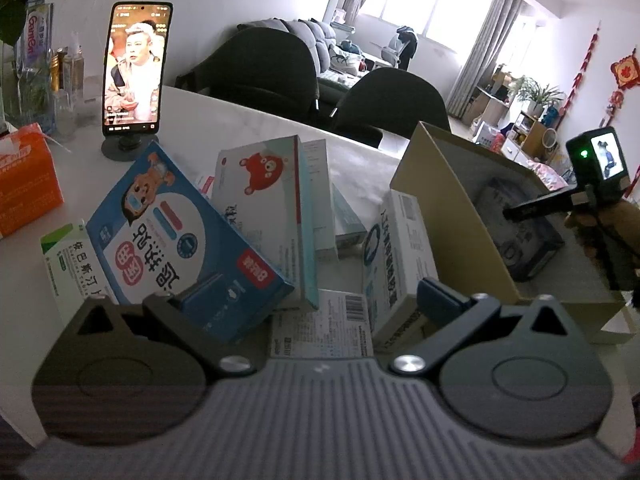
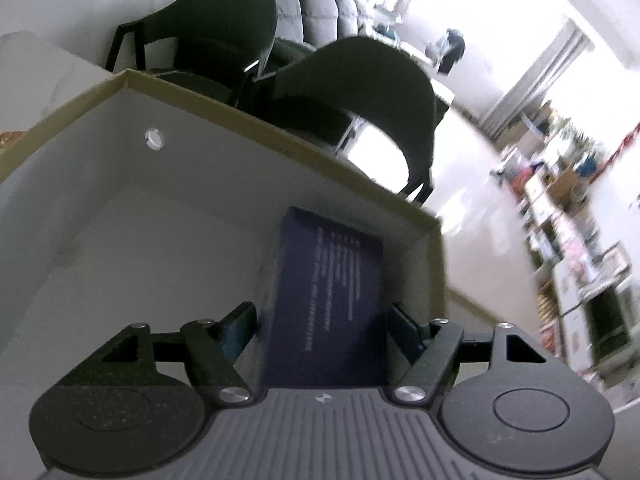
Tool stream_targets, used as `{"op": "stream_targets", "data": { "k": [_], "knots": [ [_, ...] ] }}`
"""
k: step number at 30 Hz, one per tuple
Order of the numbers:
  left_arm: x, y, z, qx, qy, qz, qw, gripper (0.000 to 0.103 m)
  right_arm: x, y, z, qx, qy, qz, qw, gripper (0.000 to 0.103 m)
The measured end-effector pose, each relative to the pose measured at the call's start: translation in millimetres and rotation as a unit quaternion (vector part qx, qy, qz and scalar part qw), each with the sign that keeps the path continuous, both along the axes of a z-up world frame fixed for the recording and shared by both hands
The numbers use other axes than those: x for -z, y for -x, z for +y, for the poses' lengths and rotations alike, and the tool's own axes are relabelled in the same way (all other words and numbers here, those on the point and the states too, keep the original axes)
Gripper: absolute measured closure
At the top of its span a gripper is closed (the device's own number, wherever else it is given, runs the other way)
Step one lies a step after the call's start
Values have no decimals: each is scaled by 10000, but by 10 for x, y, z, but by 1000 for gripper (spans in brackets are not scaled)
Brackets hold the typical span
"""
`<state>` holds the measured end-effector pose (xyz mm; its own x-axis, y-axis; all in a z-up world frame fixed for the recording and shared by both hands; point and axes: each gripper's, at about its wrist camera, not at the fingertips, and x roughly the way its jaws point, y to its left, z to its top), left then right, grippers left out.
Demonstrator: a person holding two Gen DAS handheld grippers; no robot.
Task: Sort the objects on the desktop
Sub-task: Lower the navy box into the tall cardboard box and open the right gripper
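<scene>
Nearest, the right gripper [image 2: 320, 332] stands open astride a dark blue box [image 2: 328, 300] lying inside the cardboard box [image 2: 280, 128], pads clear of it. Similarly, the left gripper [image 1: 316, 300] stands open over medicine boxes [image 1: 256, 216] piled on the bench [image 1: 240, 120]. Beyond stands a phone [image 1: 134, 68].

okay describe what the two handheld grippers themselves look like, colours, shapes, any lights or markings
Both grippers, left gripper and right gripper, share a ribbed grey body, two round black discs, black linkage arms with silver screws, and dark blue finger pads. Seen from the left, the right unit carries a small lit screen and a green light.
</scene>
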<state>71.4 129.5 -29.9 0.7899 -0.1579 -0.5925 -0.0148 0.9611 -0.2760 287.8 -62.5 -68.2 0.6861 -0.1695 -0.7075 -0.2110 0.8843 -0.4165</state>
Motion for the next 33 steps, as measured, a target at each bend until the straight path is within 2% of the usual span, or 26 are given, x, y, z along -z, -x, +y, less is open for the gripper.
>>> {"op": "stream_targets", "data": {
  "k": [5, 7, 13, 21, 28, 33],
  "knots": [
    [-2, 4, -24, 47, 16, -13, 10000, 0, -124, 60, -74, -156, -134, -88, 9997, 35],
    [-9, 12, -29, 67, 10, -21, 10000, 0, -174, 116, -99, -408, -193, -98, 9989, 39],
    [-33, 32, 2, 32, 43, -68, 10000, 0, -344, 362, -294, -1359, -147, 124, 9905, 40],
    [-27, 16, -36, 104, 125, -65, 9998, 0, -353, 702, -388, -2068, 95, 347, 9777, 40],
    [-27, 3, -94, 169, 90, -45, 9998, 0, -98, 726, -275, -2275, 568, 504, 9708, 41],
    [-13, -4, -82, 132, 83, -8, 9999, 0, -30, 698, -248, -2141, 506, 406, 9747, 43]
  ]
}}
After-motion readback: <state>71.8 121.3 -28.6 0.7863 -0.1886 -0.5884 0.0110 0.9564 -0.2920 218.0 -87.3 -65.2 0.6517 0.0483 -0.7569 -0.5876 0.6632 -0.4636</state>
